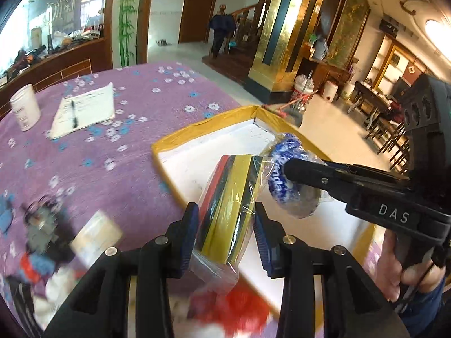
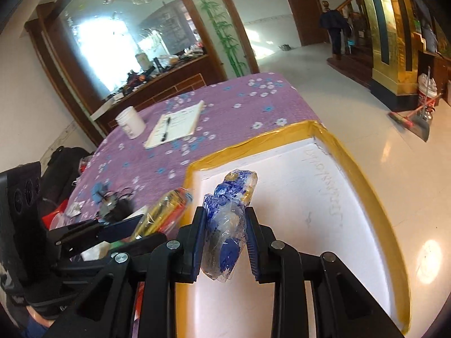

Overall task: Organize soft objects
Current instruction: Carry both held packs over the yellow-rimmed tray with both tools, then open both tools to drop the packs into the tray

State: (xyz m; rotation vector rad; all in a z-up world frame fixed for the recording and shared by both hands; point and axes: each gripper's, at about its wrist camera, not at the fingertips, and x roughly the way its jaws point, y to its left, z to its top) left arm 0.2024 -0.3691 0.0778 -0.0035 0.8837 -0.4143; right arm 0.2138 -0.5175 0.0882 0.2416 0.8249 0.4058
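My left gripper (image 1: 225, 211) is shut on a plastic-wrapped pack of sponges (image 1: 234, 186), striped yellow, green, black and red. It hangs over the near left part of a white box with a yellow taped rim (image 1: 197, 126). My right gripper (image 1: 293, 177) comes in from the right, shut on a blue-and-white plastic-wrapped packet (image 1: 277, 188) beside the sponges. In the right wrist view the same packet (image 2: 225, 197) sits pinched between the pads of the right gripper (image 2: 224, 219) above the box (image 2: 253, 140). The left gripper (image 2: 146, 228) and the sponge pack (image 2: 166, 208) are at lower left.
The box lies at the right edge of a table under a purple flowered cloth (image 1: 126, 169), with tiled floor beyond. A white cup (image 1: 25, 107) and a notebook with a pen (image 1: 84, 109) stand further back. Blurred loose items (image 1: 42, 225) lie at the near left, something red (image 1: 234, 309) below the gripper. A person (image 1: 221, 28) stands far back.
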